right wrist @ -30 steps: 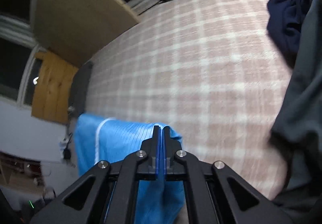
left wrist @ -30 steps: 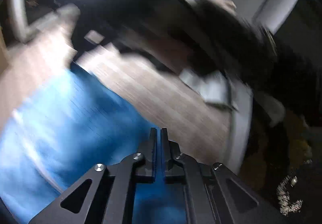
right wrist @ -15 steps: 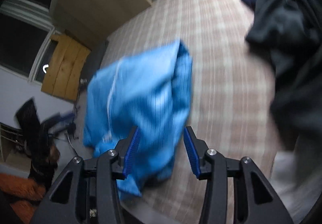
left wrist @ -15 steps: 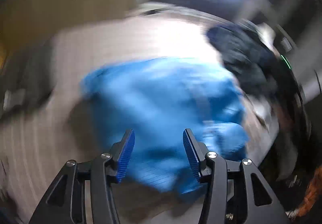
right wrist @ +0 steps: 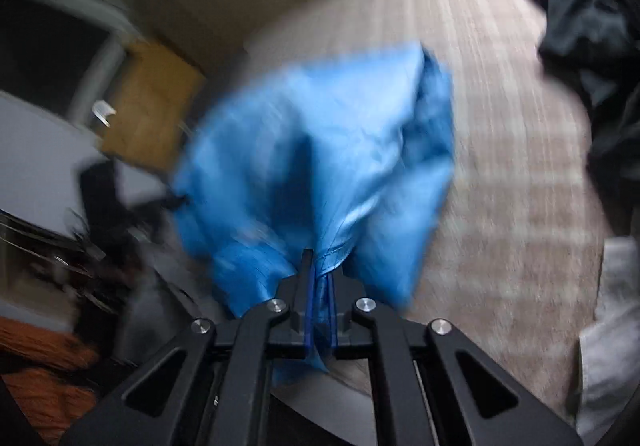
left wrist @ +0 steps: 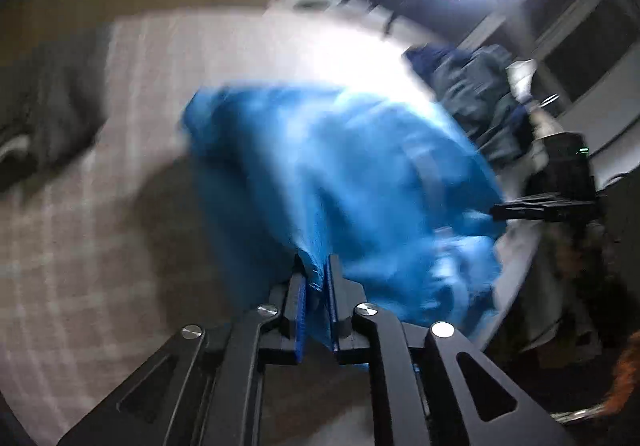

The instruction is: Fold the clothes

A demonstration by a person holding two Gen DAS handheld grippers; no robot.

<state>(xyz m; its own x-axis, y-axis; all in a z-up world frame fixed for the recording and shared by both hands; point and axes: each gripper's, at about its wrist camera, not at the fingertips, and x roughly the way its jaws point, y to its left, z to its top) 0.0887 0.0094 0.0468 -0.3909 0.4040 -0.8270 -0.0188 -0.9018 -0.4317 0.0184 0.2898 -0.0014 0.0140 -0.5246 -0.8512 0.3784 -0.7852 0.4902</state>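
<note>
Two grippers, left (left wrist: pixel 316 278) and right (right wrist: pixel 319 270), seemingly pinching one blue garment (right wrist: pixel 320 149).

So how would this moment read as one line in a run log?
step: lifting | left claw: shut on blue garment | right claw: shut on blue garment | dark clothes: aside

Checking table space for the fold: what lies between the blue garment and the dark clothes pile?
In the right wrist view, only bare checked tablecloth lies between the blue garment and the dark clothes pile.
</note>
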